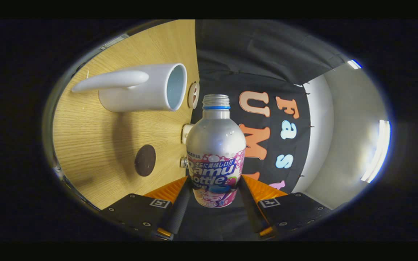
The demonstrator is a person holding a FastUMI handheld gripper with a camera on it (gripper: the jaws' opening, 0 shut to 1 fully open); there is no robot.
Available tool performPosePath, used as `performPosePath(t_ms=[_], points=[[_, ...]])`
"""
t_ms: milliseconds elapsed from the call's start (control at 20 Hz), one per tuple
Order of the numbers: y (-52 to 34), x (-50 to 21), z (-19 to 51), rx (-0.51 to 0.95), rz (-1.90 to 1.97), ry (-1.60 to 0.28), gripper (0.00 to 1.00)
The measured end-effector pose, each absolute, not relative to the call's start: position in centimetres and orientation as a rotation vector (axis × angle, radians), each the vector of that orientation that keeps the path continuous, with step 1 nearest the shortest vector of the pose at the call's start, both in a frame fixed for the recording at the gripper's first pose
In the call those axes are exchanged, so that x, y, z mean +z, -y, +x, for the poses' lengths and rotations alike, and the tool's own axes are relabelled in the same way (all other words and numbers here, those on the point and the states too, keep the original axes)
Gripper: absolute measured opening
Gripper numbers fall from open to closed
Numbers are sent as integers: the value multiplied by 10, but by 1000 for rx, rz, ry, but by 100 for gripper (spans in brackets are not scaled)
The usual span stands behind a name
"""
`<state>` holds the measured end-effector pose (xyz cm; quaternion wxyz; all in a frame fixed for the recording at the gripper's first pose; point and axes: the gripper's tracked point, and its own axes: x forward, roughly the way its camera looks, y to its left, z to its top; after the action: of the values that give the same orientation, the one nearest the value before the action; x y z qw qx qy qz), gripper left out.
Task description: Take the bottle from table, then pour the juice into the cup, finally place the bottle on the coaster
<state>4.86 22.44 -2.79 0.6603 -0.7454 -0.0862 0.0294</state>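
The gripper [215, 190] holds a silver aluminium bottle [215, 145] between its two fingers, which press against the lower, labelled part of the body from either side, closed only as far as the bottle's width allows. The bottle fills the centre of the frame, its base low between the fingers and its neck pointing up the picture. The neck carries a blue ring [216, 107] under a bare threaded mouth with no cap on it.

The whole scene is rolled sideways: the wooden desk [85, 145] appears as a near-vertical plane across the left half of the frame. In the upper left, a white cup [140, 92] with a long curved handle [111, 80] stands on that desk, its open mouth facing toward the bottle's neck, near it but apart. In the lower left, a dark round coaster [145, 160] lies flat on the wood, well apart from the cup. Along the desk's far edge, just behind the bottle, sit a few small pale items too small to identify. The right side shows the booth's black cloth wall [267, 54] and bright ceiling lights [377, 152].
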Motion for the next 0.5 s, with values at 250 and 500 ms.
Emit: performPosePath(t_ms=[250, 500], points=[[-227, -25, 52, 77, -1754, 207, 74], [-229, -26, 53, 90, -1799, 193, 74]])
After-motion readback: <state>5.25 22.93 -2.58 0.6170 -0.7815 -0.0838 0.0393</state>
